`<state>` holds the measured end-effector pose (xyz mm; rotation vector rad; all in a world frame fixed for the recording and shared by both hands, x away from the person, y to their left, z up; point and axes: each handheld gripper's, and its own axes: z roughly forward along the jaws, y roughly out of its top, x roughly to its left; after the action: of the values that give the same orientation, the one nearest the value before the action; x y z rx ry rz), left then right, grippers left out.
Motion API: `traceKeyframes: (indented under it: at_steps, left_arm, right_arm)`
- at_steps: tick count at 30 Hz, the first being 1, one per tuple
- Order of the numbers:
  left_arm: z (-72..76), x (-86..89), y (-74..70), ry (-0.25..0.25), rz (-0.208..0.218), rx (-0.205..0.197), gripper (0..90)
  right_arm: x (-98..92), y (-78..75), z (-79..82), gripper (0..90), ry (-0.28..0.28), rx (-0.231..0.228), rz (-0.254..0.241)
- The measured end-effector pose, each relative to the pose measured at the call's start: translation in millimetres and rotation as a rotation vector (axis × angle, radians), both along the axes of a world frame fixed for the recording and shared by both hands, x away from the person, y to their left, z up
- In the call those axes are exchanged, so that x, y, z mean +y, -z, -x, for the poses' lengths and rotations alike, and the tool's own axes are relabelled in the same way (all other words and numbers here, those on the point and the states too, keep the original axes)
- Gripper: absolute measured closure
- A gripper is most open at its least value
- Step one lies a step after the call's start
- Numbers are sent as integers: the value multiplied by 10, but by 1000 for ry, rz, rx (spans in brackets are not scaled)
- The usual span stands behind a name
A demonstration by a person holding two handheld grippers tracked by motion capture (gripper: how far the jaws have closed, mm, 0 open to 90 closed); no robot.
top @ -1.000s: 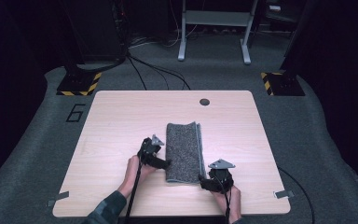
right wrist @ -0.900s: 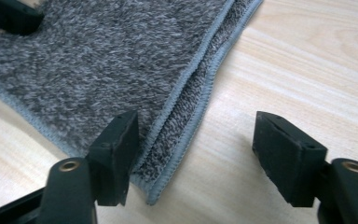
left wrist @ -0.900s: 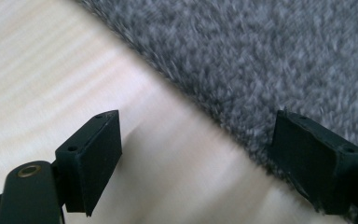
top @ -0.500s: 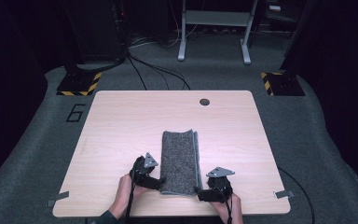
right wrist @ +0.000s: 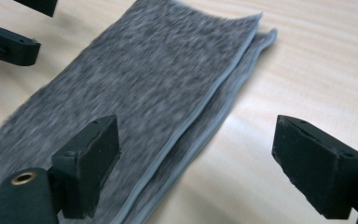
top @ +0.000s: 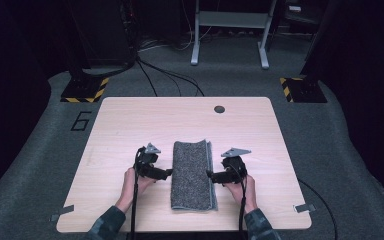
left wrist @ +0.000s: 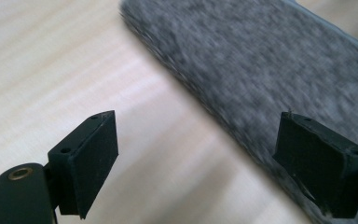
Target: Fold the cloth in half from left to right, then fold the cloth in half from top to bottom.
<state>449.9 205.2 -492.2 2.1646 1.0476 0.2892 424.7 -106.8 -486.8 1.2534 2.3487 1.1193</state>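
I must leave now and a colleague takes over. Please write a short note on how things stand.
Left hand-held gripper: open, holds nothing, at the left edge of the folded grey cloth.
Right hand-held gripper: jaws have just been opening, nothing between them, at the cloth's right edge.
Cloth: flat on the table, folded into a long strip, layered edges on its right.
Done: cloth folded and released.
Left: perhaps one more fold across.
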Motion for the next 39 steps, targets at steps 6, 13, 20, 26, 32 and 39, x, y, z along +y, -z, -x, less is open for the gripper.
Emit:
traceKeyframes:
  at_steps: [6, 13, 20, 26, 32, 39]
  left_arm:
    - [-331, -63, -6, -35, 3, 19, 141]
    - [-664, -130, 19, -72, 14, 45, 154]
    - [-879, -126, 51, -131, 53, 79, 173]
    - [-963, -145, 118, -131, 27, 74, 228]
    - [-991, -186, 160, -126, 22, 81, 309]
    - [-992, -225, 152, -102, -13, 61, 381]
  right_arm:
    - [97, 8, -359, 146, 15, 26, 6]
    - [154, 20, -686, 171, 46, 48, -6]
    - [184, 42, -953, 255, 82, 82, -8]
    - [203, 98, -1100, 337, 114, 101, 8]
    - [215, 164, -1181, 398, 113, 109, 7]
    - [265, 224, -1213, 475, 113, 111, 24]
